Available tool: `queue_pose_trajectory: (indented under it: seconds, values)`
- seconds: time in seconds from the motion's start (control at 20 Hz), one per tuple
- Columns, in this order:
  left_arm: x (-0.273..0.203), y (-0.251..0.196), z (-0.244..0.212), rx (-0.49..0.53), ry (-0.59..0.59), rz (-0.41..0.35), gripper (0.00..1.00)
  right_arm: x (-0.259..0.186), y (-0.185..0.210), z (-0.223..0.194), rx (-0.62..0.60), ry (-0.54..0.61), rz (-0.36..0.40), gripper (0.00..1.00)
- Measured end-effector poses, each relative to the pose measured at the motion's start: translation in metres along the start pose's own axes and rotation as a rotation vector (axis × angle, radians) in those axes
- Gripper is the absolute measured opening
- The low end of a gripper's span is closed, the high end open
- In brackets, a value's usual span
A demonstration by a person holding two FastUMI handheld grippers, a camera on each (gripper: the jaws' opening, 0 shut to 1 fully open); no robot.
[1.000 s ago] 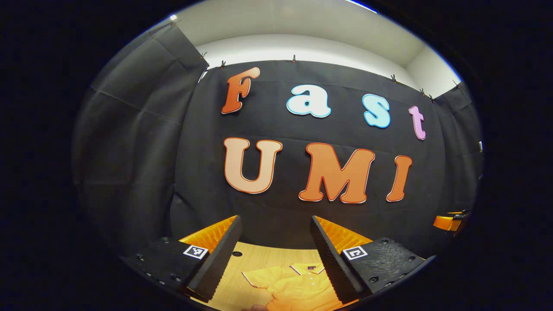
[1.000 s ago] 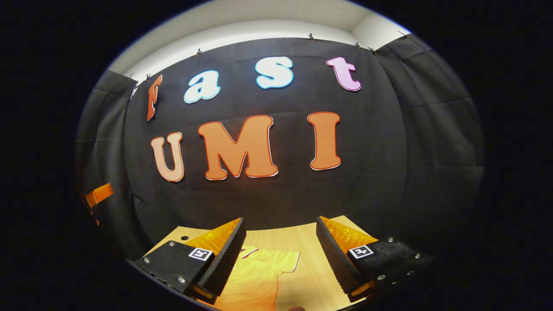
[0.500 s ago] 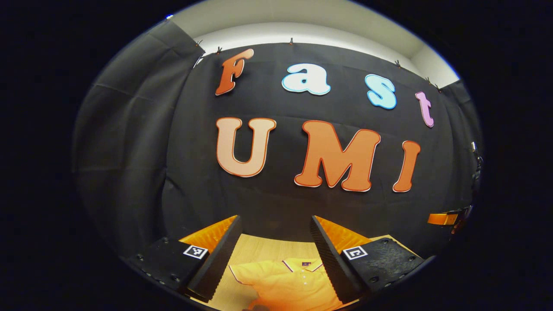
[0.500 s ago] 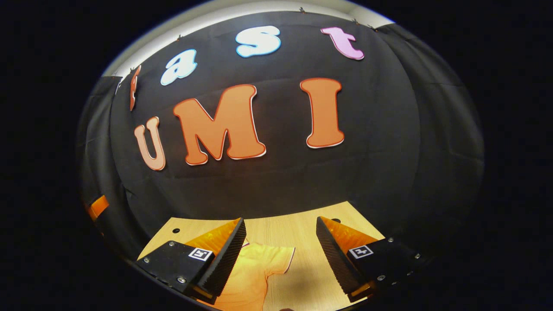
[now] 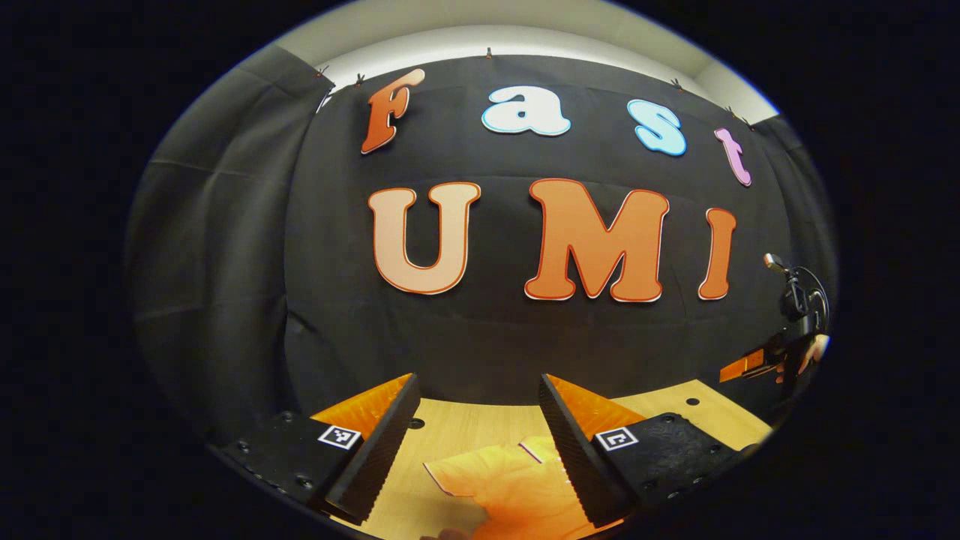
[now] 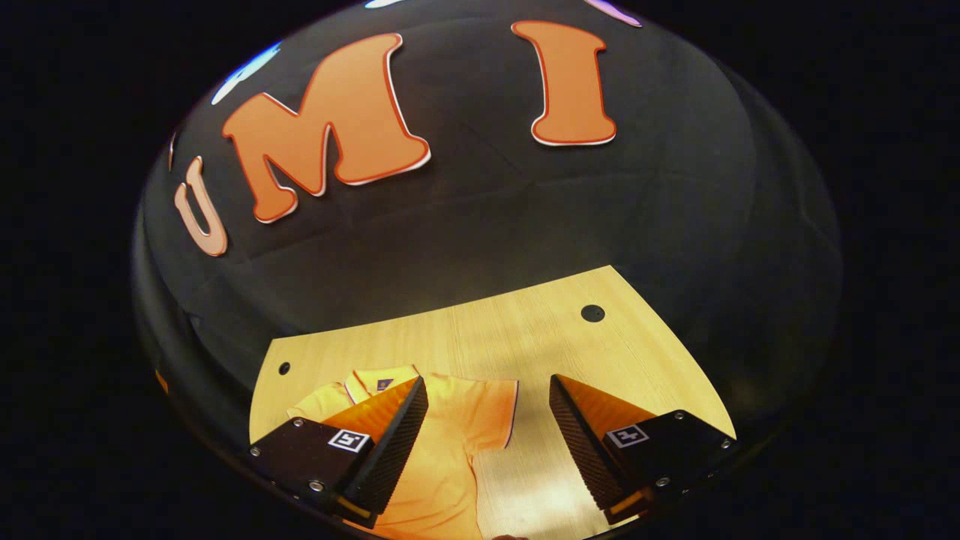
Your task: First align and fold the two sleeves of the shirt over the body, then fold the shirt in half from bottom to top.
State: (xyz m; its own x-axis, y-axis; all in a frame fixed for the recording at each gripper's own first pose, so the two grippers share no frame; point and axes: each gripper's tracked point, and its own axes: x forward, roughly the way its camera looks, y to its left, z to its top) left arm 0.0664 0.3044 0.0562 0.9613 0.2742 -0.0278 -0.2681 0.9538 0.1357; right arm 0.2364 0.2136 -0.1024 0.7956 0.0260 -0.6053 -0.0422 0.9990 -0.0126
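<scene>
Shirt (image 6: 442,450) fabric, orange with pale piping, is lying flat on the wooden tabletop (image 6: 525,337), and nothing is gripping it. From the right gripper view, the right gripper (image 6: 487,442) is hanging above it with its jaws wide apart; the near finger is covering part of the chest, while one short sleeve (image 6: 491,416) is spreading out in the gap between the fingers. Past them the collar (image 6: 382,379) is lying toward the far side, and beyond it a dark round hole (image 6: 592,313) is sitting in the bare wood.

From the left gripper view, the left gripper (image 5: 480,442) is also hovering with jaws apart and empty, the shirt (image 5: 510,480) showing between them with one sleeve edge. Farther off at the right edge, a hand (image 5: 814,349) is holding the other gripper above the tabletop corner. Behind everything, the black cloth wall (image 5: 480,337) is closing off the booth.
</scene>
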Motion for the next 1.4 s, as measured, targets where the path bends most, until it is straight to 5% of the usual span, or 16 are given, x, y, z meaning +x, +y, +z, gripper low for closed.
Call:
queue_pose_trajectory:
  seconds: [0.6,0.95,1.0,1.1,1.4]
  values:
    - [0.01,0.048,-0.037,-0.034,0.09,0.056,0.97,0.144,-0.022,-0.123,-0.032,0.504,-0.108,1.0]
    - [0.018,0.064,-0.056,-0.034,0.145,0.092,0.97,0.179,-0.028,-0.16,-0.045,0.599,-0.142,1.0]
    - [0.019,0.066,-0.058,-0.035,0.153,0.098,0.98,0.183,-0.032,-0.162,-0.05,0.601,-0.158,0.93]
    - [0.02,0.069,-0.062,-0.032,0.168,0.109,0.98,0.19,-0.039,-0.167,-0.077,0.603,-0.189,1.0]
    - [0.028,0.064,-0.054,-0.033,0.159,0.098,0.97,0.194,-0.035,-0.182,-0.049,0.638,-0.173,0.9]
